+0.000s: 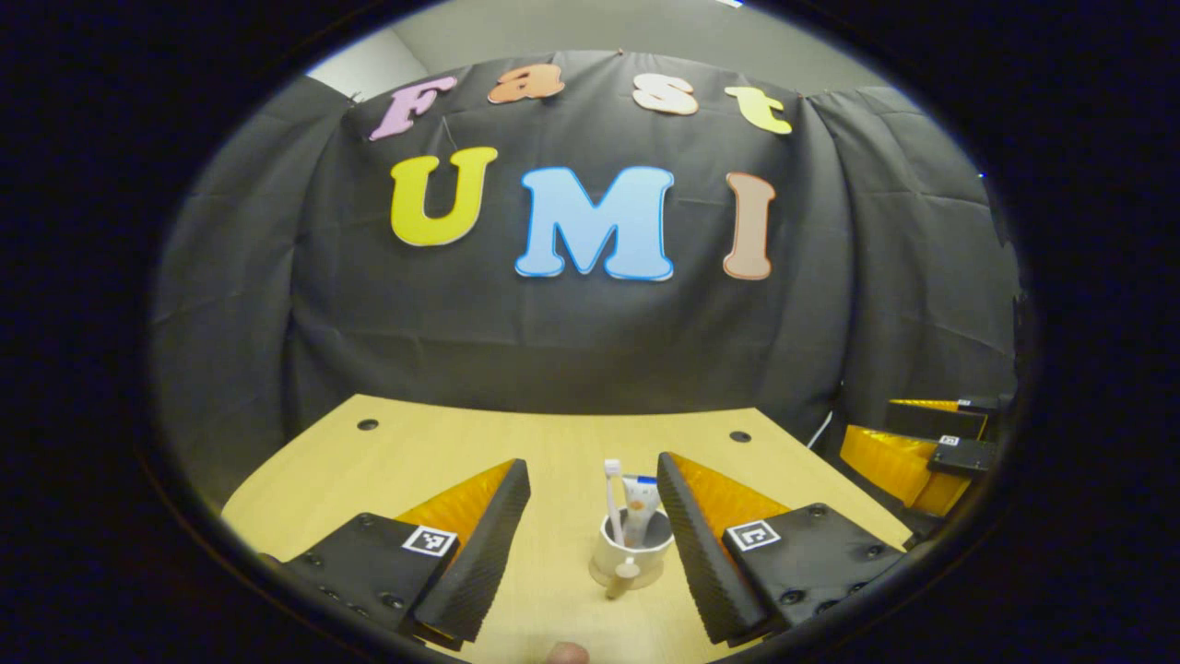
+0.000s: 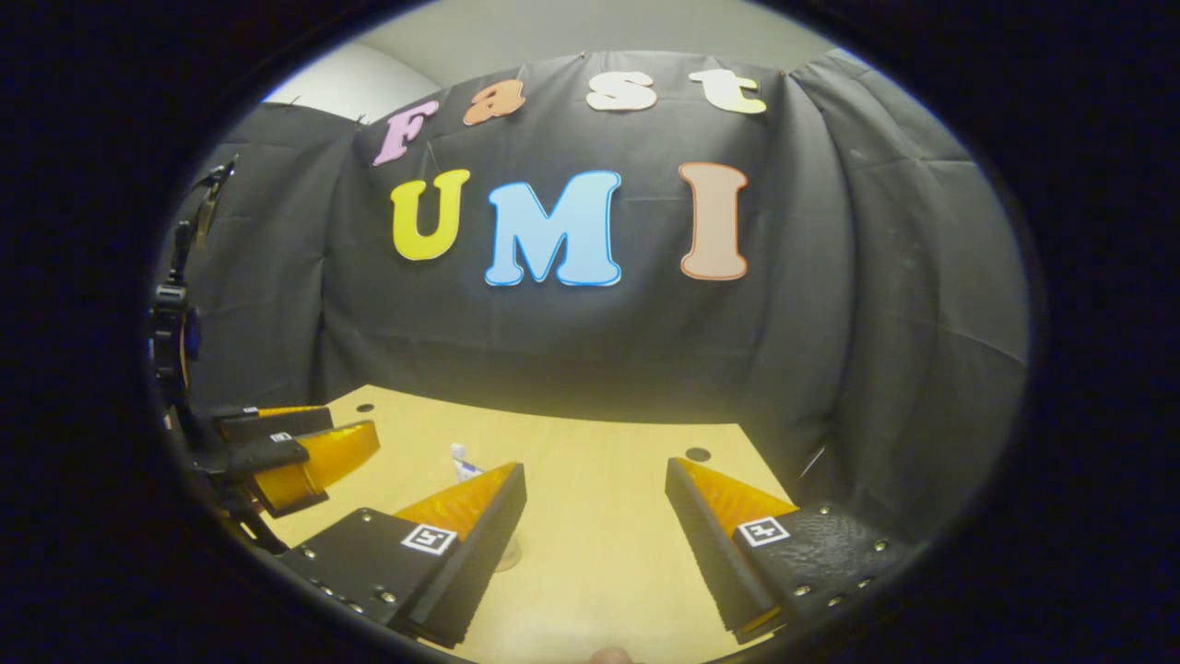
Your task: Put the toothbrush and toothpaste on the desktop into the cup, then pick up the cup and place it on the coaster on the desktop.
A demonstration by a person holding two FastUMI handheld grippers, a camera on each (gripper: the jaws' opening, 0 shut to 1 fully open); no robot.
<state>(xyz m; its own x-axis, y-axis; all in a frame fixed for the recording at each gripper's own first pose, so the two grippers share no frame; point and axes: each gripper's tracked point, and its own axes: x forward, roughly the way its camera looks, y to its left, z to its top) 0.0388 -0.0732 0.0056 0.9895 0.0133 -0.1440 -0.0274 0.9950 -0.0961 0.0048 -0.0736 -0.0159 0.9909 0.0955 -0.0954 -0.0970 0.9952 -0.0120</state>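
Cup (image 1: pixel 632 551): seen upright on the desktop (image 1: pixel 572 443) in the left gripper view, between the two fingers, nearer the right-hand one; not touched by either.
Toothbrush (image 1: pixel 612 498): stood in the cup, head up, leaned on the left part of the rim.
Toothpaste (image 1: pixel 640 503): stood in the cup just right of the toothbrush, cap end up.
Coaster: cannot be told; a small round tab (image 1: pixel 626 572) is seen at the cup's front base, unclear what it is.
Left gripper (image 1: pixel 590 553): fingers spread wide, nothing pinched, held low over the desktop around the cup.
Right gripper, left gripper view (image 1: pixel 922 443): seen at the far right edge, off the desk's right side.
Left gripper, right gripper view (image 2: pixel 295 447): seen at the left edge, over the desk's left part.
Toothpaste, right gripper view (image 2: pixel 463 461): top seen just behind the left-hand finger; cup mostly hidden by that finger.
Right gripper (image 2: pixel 595 544): fingers spread wide, nothing between them, bare desktop below.
Desk holes (image 1: pixel 368 424): dark round holes seen near the far corners.
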